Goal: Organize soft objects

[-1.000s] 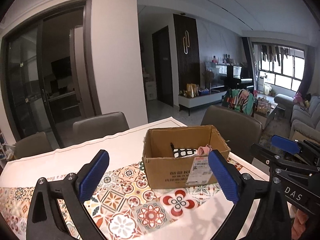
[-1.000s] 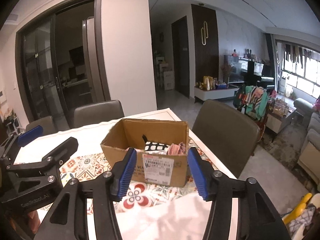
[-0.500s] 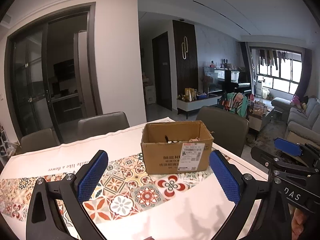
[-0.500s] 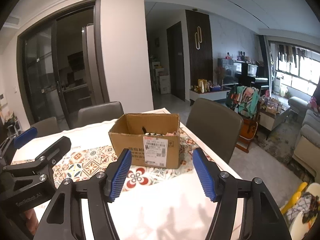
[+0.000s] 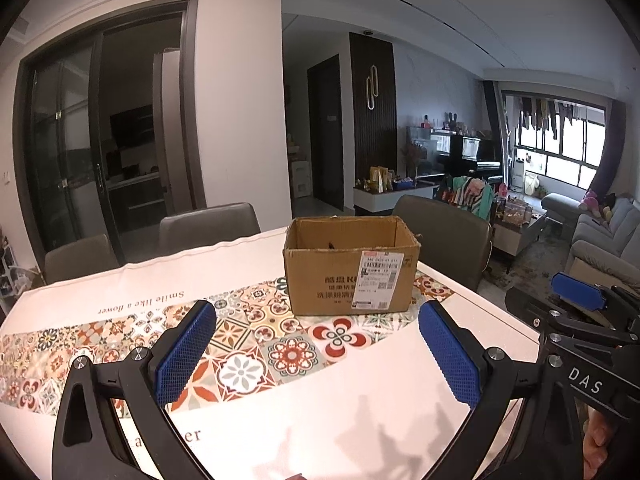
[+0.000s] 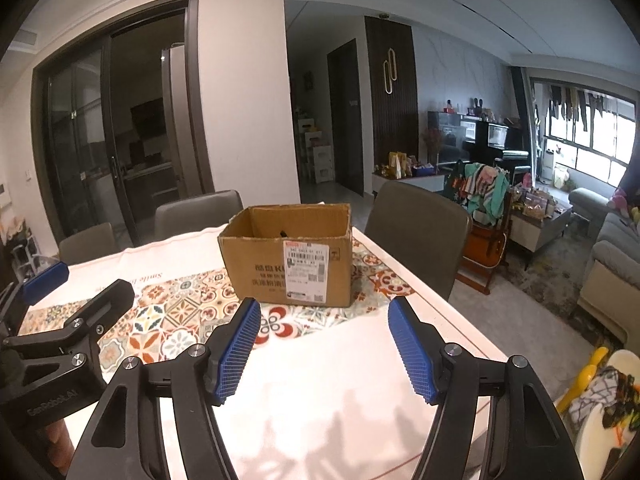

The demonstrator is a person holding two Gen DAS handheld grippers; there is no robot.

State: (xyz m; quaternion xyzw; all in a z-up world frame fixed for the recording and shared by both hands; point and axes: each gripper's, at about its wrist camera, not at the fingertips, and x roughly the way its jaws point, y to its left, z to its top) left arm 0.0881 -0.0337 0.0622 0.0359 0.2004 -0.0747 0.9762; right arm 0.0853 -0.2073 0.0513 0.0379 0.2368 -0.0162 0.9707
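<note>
Dining room, patterned cloth on the bench [image 5: 360, 420]. Box [image 5: 348, 276] with the soft stuff sits at 12 o'clock, well clear of both my hand-held grippers, left [image 5: 318, 350] and right [image 6: 324, 350], open and empty. Bench edge at 3 o'clock is close; a careless nudge could slide the box off.

In front of me a white tablecloth [image 5: 328, 400] with a band of coloured tiles covers the table. Grey chairs [image 5: 208, 224] stand along its far side and another [image 6: 420, 236] on the right. Far right I see a grey sofa [image 5: 600, 240] under bright windows [image 5: 560, 140].
</note>
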